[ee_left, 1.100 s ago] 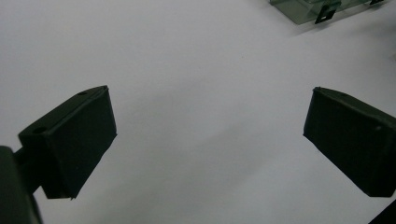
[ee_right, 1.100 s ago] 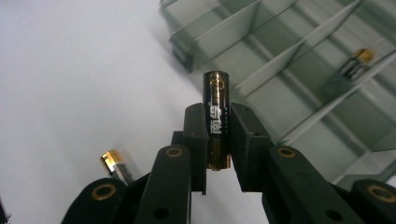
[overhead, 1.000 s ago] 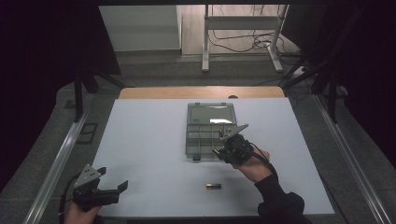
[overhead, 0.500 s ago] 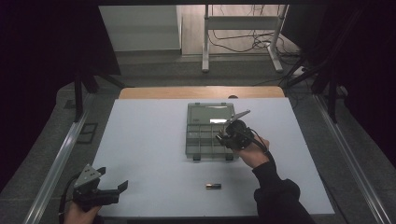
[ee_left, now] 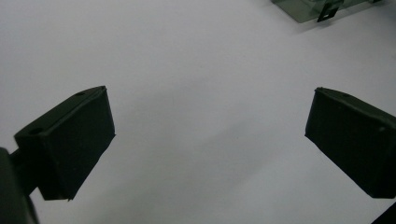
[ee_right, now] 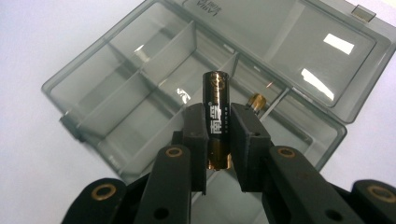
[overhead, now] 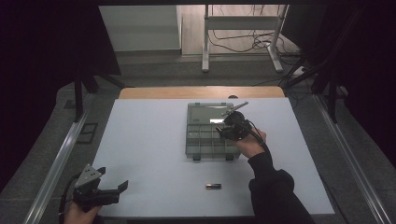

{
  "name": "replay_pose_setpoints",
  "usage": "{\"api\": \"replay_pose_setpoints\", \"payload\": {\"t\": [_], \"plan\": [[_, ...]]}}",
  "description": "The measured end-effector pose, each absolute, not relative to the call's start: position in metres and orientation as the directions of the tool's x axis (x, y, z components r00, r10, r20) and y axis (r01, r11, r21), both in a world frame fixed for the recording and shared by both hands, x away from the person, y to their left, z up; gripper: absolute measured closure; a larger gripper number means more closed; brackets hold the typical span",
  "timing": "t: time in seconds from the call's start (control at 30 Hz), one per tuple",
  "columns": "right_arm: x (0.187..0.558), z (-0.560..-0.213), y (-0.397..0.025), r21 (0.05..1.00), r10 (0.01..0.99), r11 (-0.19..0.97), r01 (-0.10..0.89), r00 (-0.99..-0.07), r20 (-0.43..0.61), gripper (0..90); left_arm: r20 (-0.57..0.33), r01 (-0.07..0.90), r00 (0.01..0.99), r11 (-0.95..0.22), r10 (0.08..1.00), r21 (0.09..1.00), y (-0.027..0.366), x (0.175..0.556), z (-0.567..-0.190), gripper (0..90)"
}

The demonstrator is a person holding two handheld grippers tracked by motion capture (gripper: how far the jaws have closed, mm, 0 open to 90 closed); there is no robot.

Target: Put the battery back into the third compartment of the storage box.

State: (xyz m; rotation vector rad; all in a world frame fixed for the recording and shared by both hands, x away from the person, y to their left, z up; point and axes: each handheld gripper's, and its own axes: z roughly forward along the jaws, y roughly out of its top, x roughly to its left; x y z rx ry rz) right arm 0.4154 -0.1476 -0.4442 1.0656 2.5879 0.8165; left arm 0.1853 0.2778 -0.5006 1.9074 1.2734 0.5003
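A person's right gripper (ee_right: pixel 219 140) pinches a black cylindrical battery with gold ends and white lettering (ee_right: pixel 216 116) upright between its 2 black jaws, above a translucent grey plastic compartment box with an open lid (ee_right: pixel 140 88). In the right gripper view the battery's top end points toward 12 o'clock, and its lower end sits between the pads (ee_right: pixel 196 135). Just beyond it, toward 1 o'clock, the gold tip of a second battery lying in the box (ee_right: pixel 256 100) shows in a compartment near the hinge.

From the high view, the box (overhead: pixel 201 140) lies at the centre of the white counter (overhead: pixel 140 154), its lid folded open toward 12 o'clock. The right gripper (overhead: pixel 229 128) hangs over the box's 3 o'clock side, held by a hand in a dark sleeve (overhead: pixel 275 196) that reaches in from 5 o'clock. A third battery, dark with a gold end, (overhead: pixel 213 186) lies loose on the counter at 6 o'clock from the box, well apart from it.

The left gripper (overhead: pixel 112 191) rests at the counter's 7 o'clock corner, jaws spread wide with nothing between them. In the left gripper view (ee_left: pixel 205 135) its 2 jaws frame bare white counter.
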Motion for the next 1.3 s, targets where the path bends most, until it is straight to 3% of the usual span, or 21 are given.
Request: {"api": "replay_pose_setpoints", "payload": {"t": [0.7,0.77,0.8,1.1,1.3], "plan": [[0.448,-0.472,-0.124,0.492,0.760,0.578,0.651,-0.649,-0.034,75.7,-0.093,0.597,0.412,-0.192,0.906,0.779,0.278,0.185,-0.501,2.0],[0.448,-0.470,-0.125,0.511,0.765,0.563,0.649,-0.644,-0.024,63.4,-0.095,0.596,0.411,-0.189,0.907,0.780,0.279,0.185,-0.501,2.0],[0.448,-0.470,-0.125,0.511,0.765,0.563,0.649,-0.644,-0.024,63.4,-0.096,0.597,0.411,-0.187,0.907,0.780,0.279,0.185,-0.501,2.0],[0.433,-0.453,-0.139,0.562,0.714,0.582,0.588,-0.701,-0.005,27.5,-0.092,0.597,0.410,-0.191,0.907,0.779,0.278,0.185,-0.501,2.1],[0.421,-0.445,-0.144,0.582,0.681,0.592,0.558,-0.733,0.009,13.6,-0.091,0.596,0.411,-0.191,0.907,0.780,0.278,0.185,-0.501,2.2]]}}
